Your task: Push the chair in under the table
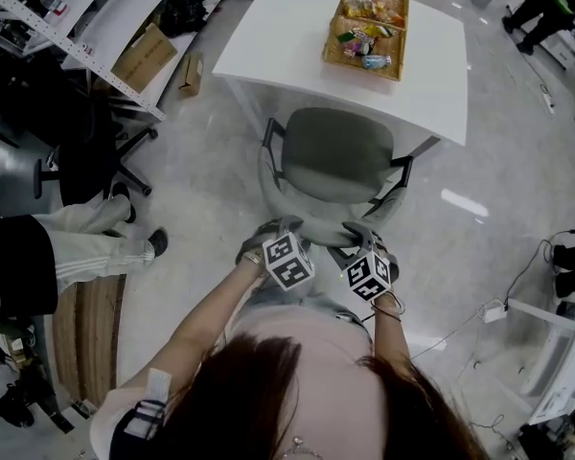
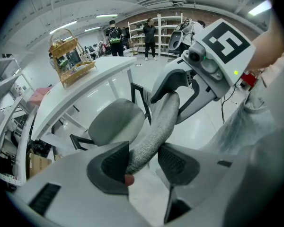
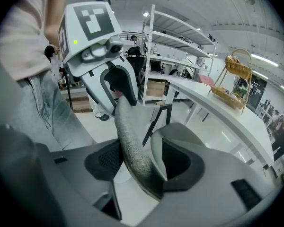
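While the left hand-held gripper (image 2: 144,151) and right hand-held gripper (image 3: 137,151) are clamping the chair backrest (image 2: 163,115), we are pushing evenly.

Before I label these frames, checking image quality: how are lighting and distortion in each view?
Head view: even light, a glare streak on the floor, edges curved. Left gripper view: strong fisheye bows the table, corners dark. Right gripper view: same fisheye, chair back sharp.

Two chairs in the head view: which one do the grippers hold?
The grey fabric chair at the white table: left gripper and right gripper both clamp its backrest rim. The black swivel chair at far left stands untouched.
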Action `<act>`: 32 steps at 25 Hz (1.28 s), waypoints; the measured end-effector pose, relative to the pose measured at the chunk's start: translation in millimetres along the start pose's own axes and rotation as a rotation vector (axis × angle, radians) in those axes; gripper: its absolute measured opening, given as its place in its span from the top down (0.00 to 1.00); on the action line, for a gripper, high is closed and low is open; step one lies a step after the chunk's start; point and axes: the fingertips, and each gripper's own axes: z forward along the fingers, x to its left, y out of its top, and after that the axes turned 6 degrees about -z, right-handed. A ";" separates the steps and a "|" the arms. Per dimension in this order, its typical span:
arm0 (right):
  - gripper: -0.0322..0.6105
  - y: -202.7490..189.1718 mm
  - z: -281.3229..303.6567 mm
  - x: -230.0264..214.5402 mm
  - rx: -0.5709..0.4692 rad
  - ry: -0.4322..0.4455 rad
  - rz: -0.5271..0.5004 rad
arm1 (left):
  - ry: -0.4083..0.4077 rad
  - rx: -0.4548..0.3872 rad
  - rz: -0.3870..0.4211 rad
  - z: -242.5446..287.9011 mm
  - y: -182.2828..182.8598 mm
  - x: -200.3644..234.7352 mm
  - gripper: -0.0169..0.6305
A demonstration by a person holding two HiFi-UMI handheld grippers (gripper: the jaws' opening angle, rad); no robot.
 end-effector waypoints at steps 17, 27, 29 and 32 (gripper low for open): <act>0.56 8.0 23.6 -61.3 0.025 -0.005 0.017 | -0.032 -0.011 0.011 16.7 34.1 52.5 0.68; 0.55 5.8 28.3 -85.7 0.022 -0.018 0.020 | -0.038 -0.034 0.021 24.2 51.8 65.8 0.68; 0.55 5.4 29.0 -90.1 0.022 -0.023 0.020 | -0.036 -0.041 0.023 25.9 54.7 68.1 0.68; 0.55 5.0 30.9 -95.9 0.023 -0.027 0.020 | -0.032 -0.047 0.027 28.2 58.5 72.1 0.68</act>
